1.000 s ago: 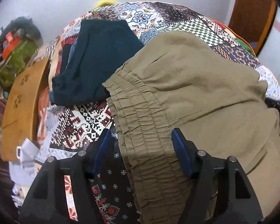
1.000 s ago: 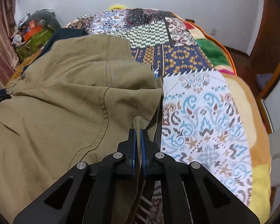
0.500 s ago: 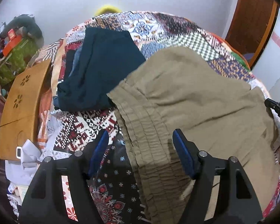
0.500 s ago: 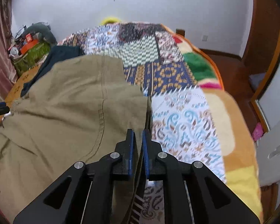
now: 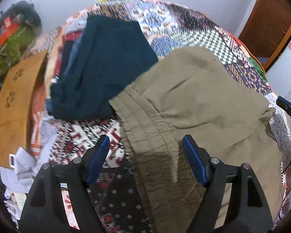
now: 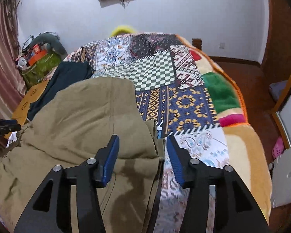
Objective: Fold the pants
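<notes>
Olive-khaki pants (image 5: 194, 104) lie folded on the patchwork bedspread (image 5: 194, 31), elastic waistband toward the left. My left gripper (image 5: 145, 155) is open and empty, hovering over the waistband. In the right wrist view the pants (image 6: 87, 116) fill the lower left. My right gripper (image 6: 143, 155) is open and empty above the pants' right edge. The tip of the right gripper shows at the left wrist view's right edge (image 5: 289, 108), and the left one's tip at the right wrist view's left edge (image 6: 3, 126).
A folded dark teal garment (image 5: 104, 68) lies beside the pants on the left. A wooden board (image 5: 15, 101) and loose clutter sit off the bed's left side. A green bag (image 6: 40, 66) stands by the curtain. Wooden floor (image 6: 248, 81) and a door lie to the right.
My right gripper opened and let go of the pants' edge, then lifted back. My left gripper stayed open and pulled back slightly. The pants now lie flat.
</notes>
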Motion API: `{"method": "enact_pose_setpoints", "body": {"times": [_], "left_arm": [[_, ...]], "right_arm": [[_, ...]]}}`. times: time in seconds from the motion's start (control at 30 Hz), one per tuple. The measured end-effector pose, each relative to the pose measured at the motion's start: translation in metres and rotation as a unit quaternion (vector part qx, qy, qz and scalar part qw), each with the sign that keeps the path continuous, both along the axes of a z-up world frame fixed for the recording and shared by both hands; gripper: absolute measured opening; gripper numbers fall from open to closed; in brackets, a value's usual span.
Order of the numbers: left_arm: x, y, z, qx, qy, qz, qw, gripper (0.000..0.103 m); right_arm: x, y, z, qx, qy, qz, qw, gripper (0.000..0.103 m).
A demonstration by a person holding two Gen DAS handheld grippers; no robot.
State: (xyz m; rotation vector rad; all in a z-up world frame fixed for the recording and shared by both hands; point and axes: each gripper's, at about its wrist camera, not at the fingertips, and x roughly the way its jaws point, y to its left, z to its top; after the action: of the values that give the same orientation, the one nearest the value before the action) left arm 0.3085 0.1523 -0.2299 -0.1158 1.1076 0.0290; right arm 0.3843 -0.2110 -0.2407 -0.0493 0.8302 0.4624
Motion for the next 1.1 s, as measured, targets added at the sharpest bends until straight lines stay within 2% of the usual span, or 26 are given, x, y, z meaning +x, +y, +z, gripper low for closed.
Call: {"method": "enact_pose_setpoints", "body": {"times": [0.13, 0.3, 0.33, 0.37, 0.4, 0.47, 0.53, 0.6, 0.67, 0.87, 1.1], "left_arm": [[0.007, -0.006, -0.015, -0.009, 0.017, -0.007, 0.9998, 0.082], [0.007, -0.005, -0.017, -0.017, 0.015, -0.007, 0.9997, 0.084], [0.007, -0.004, -0.017, -0.018, 0.014, -0.007, 0.9997, 0.084], [0.006, -0.003, -0.017, -0.015, 0.01, -0.005, 0.9998, 0.083], [0.005, -0.004, -0.015, -0.001, 0.001, 0.001, 1.0, 0.078], [0.005, -0.005, -0.012, 0.022, -0.012, 0.008, 0.9997, 0.072], [0.005, -0.007, -0.011, 0.028, -0.015, 0.003, 0.9995, 0.063], [0.006, -0.01, -0.01, 0.048, -0.017, -0.001, 0.9987, 0.061], [0.004, -0.011, -0.01, 0.068, -0.024, 0.0, 0.9974, 0.061], [0.001, 0.005, -0.014, 0.039, -0.027, 0.014, 0.9988, 0.063], [-0.003, -0.003, -0.005, 0.058, -0.031, -0.004, 0.9978, 0.066]], "right_arm": [[0.02, 0.007, -0.017, -0.014, 0.025, 0.017, 0.999, 0.049], [0.034, 0.016, -0.041, -0.012, 0.076, 0.039, 0.996, 0.049], [0.033, 0.018, -0.044, -0.015, 0.076, 0.043, 0.996, 0.044], [0.031, 0.019, -0.046, -0.015, 0.076, 0.047, 0.996, 0.033], [0.03, 0.021, -0.047, -0.021, 0.075, 0.046, 0.996, 0.029], [0.028, 0.022, -0.049, -0.035, 0.072, 0.047, 0.996, 0.014], [0.025, 0.024, -0.05, -0.044, 0.066, 0.053, 0.995, 0.013], [0.021, 0.029, -0.049, -0.068, 0.053, 0.063, 0.994, 0.012], [0.021, 0.031, -0.049, -0.083, 0.044, 0.068, 0.993, 0.012], [0.023, 0.029, -0.054, -0.087, 0.042, 0.056, 0.994, 0.012], [0.023, 0.035, -0.049, -0.108, 0.045, 0.051, 0.992, 0.015]]}}
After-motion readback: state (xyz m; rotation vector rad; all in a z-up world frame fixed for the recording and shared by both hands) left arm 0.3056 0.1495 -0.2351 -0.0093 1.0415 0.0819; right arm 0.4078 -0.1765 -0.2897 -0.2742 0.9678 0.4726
